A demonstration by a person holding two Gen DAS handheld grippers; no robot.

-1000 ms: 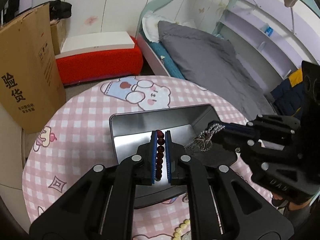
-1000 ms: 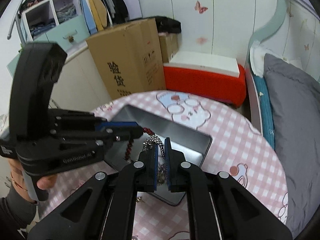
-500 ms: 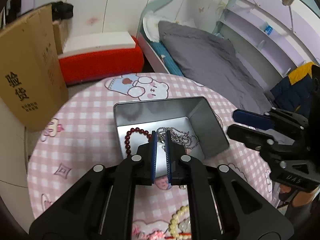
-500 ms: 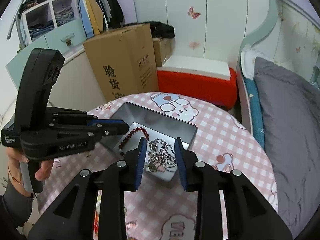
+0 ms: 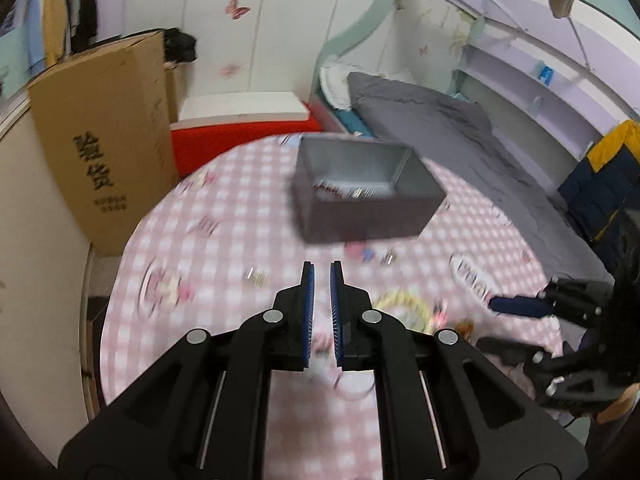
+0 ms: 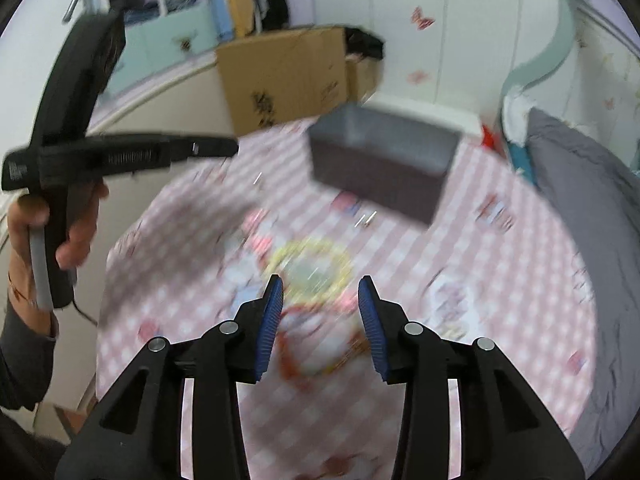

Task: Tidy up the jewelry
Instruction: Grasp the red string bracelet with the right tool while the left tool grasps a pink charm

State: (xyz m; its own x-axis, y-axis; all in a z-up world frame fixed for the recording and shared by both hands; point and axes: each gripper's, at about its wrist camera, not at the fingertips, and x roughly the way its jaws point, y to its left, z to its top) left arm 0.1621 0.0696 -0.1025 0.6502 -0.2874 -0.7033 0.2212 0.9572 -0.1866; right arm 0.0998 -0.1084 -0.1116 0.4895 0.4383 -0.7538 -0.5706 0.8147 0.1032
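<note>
We see the grey metal tin (image 5: 366, 196) at upper centre of the left wrist view, on the pink checked round table (image 5: 192, 248), with a dark red bead string (image 5: 326, 191) and what may be a silver chain (image 5: 362, 194) blurred inside. Our left gripper (image 5: 322, 280) hovers at lower centre, fingers nearly together on nothing. Our right gripper (image 6: 320, 300) stands spread apart and empty over a yellow bead bracelet (image 6: 308, 268) at mid-frame. A cardboard box (image 5: 104, 140) stands at left.
</note>
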